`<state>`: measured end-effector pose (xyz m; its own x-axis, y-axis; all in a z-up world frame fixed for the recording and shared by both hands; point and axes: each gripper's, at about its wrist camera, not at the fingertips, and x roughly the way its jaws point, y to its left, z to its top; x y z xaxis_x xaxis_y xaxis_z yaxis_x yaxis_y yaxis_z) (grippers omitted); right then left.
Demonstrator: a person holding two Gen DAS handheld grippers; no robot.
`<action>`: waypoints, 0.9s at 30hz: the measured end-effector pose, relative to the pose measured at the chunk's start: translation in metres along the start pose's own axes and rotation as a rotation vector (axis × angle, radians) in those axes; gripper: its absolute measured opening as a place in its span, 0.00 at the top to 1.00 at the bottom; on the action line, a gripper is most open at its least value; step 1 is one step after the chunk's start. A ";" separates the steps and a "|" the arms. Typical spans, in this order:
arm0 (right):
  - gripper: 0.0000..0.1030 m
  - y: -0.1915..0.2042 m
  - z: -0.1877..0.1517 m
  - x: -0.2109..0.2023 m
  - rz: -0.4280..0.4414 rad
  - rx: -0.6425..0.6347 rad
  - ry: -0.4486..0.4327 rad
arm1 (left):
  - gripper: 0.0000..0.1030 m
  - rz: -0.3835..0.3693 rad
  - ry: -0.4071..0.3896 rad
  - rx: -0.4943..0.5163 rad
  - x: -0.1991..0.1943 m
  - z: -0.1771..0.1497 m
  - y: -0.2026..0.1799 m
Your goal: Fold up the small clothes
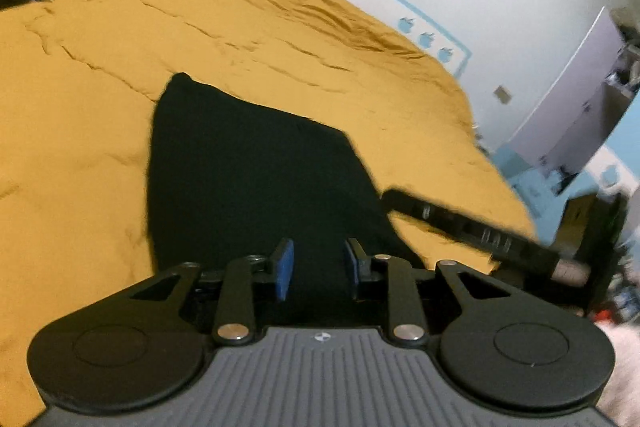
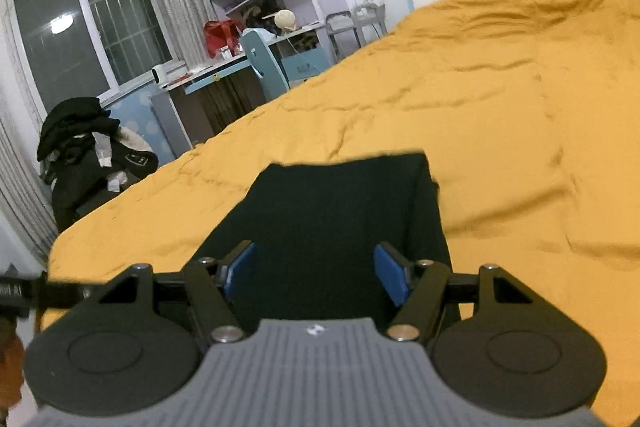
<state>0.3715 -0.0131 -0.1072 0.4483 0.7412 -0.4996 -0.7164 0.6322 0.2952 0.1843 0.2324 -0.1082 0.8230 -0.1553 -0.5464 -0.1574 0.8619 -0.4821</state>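
The black garment (image 1: pixel 248 167) is spread flat on the mustard-yellow bed cover (image 1: pixel 80 107). The left tool (image 1: pixel 318 267) is seen above its near edge, pads apart with nothing pinched. The right tool (image 2: pixel 316 275) is likewise held wide open over the cloth, gripping nothing.

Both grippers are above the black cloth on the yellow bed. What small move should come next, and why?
Probably lower the left gripper and right gripper onto the near edge of the black cloth and close them on it. Both look open with nothing pinched, and the cloth lies flat on the yellow bedcover, so a fold seems to need a grip first.
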 end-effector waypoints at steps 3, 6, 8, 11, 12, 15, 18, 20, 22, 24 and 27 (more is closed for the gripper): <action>0.40 -0.004 0.008 0.035 -0.022 -0.019 0.072 | 0.70 0.039 0.064 -0.010 0.023 -0.005 0.009; 0.40 -0.018 0.001 0.060 -0.071 0.011 0.155 | 0.70 0.039 0.074 -0.034 0.030 -0.013 0.016; 0.39 -0.028 -0.004 0.064 -0.105 0.027 0.166 | 0.70 0.036 0.069 -0.027 0.029 -0.013 0.015; 0.41 -0.039 -0.005 0.052 -0.090 0.112 0.149 | 0.70 0.030 0.059 -0.034 0.020 -0.011 0.014; 0.42 -0.041 -0.005 0.042 -0.090 0.143 0.131 | 0.70 0.022 0.047 -0.031 0.012 -0.010 0.011; 0.43 -0.032 -0.010 -0.003 -0.071 0.169 0.044 | 0.65 0.039 0.012 0.007 -0.009 -0.008 0.000; 0.42 -0.007 -0.024 -0.043 -0.048 0.105 0.005 | 0.63 0.018 0.022 -0.006 -0.024 -0.016 0.001; 0.39 0.006 -0.037 -0.059 -0.043 0.042 0.029 | 0.63 0.032 0.044 -0.015 -0.027 -0.023 0.003; 0.40 0.017 -0.051 -0.066 -0.060 -0.024 0.065 | 0.63 0.051 0.076 -0.024 -0.026 -0.032 0.007; 0.40 0.021 -0.061 -0.066 -0.073 -0.064 0.102 | 0.63 0.054 0.105 -0.042 -0.025 -0.039 0.011; 0.40 0.021 -0.078 -0.061 -0.117 -0.113 0.159 | 0.63 0.060 0.119 -0.027 -0.023 -0.047 0.014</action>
<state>0.2874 -0.0621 -0.1341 0.4487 0.6139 -0.6494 -0.7238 0.6759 0.1387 0.1376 0.2250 -0.1349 0.7416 -0.1616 -0.6511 -0.2200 0.8583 -0.4635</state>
